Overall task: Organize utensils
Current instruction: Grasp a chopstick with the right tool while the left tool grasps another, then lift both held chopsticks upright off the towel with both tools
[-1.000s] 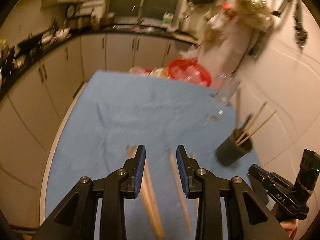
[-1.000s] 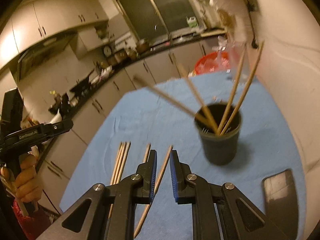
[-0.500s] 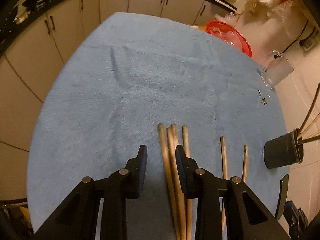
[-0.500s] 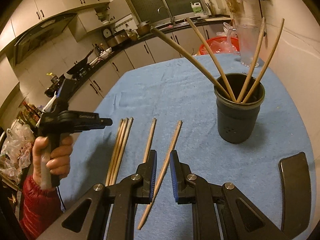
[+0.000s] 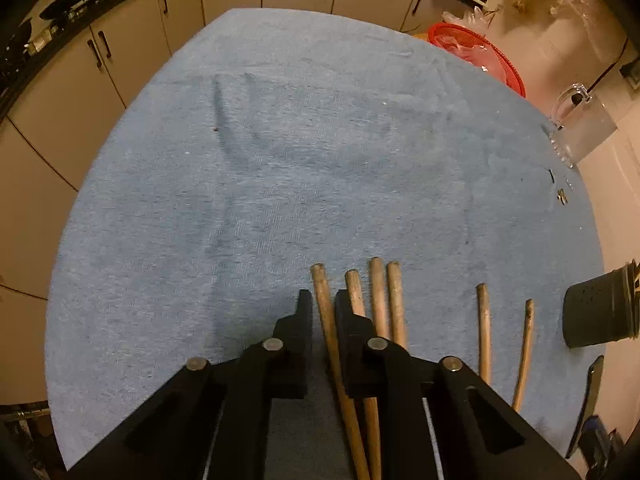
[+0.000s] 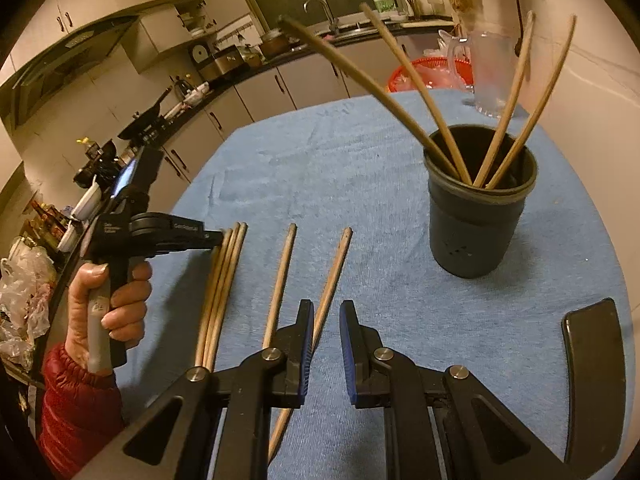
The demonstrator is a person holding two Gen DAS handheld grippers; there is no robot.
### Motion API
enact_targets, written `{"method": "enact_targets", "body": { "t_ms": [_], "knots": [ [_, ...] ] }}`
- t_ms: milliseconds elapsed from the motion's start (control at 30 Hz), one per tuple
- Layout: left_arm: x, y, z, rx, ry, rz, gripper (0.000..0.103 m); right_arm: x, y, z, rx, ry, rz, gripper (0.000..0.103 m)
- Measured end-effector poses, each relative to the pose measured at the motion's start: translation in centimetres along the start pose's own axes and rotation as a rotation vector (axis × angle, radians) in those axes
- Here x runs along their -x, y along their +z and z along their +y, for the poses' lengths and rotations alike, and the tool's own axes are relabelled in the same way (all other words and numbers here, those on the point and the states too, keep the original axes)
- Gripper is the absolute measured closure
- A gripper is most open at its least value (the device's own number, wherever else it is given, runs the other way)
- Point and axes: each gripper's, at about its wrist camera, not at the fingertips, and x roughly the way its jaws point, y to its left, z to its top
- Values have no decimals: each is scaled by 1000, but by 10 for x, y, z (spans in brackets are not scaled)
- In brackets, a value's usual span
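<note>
Several wooden chopsticks lie on the blue cloth (image 5: pixel 280 160). My left gripper (image 5: pixel 320 300) is open, low over a bunch of them (image 5: pixel 376 296), with the leftmost chopstick (image 5: pixel 326 320) between its jaws. Two single chopsticks (image 5: pixel 484 320) lie to the right. A dark cup (image 6: pixel 480 220) holds several chopsticks (image 6: pixel 508 112) upright. My right gripper (image 6: pixel 325 316) is open and empty above one single chopstick (image 6: pixel 336 268). The left gripper also shows in the right wrist view (image 6: pixel 216 236), at the tips of the bunch (image 6: pixel 224 280).
A red basket (image 5: pixel 480 52) and a clear glass jug (image 5: pixel 580 124) stand at the far right of the cloth. A black phone-like slab (image 6: pixel 596 380) lies near the cup. Small metal bits (image 5: pixel 560 192) lie by the jug. Kitchen cabinets surround the table.
My left gripper has dropped down onto the chopstick bunch and narrowed around the leftmost one. My right gripper has opened wider. The cup's chopsticks have settled.
</note>
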Motion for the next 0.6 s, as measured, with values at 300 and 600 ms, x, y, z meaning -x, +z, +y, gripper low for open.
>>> {"method": "enact_targets", "body": {
  "t_ms": [300, 600],
  "knots": [
    [18, -41, 30, 7, 25, -4, 92, -53, 27, 17, 25, -106, 67, 88],
    [22, -41, 34, -9, 14, -1, 91, -113, 53, 27, 54, -236, 160, 88]
  ]
}}
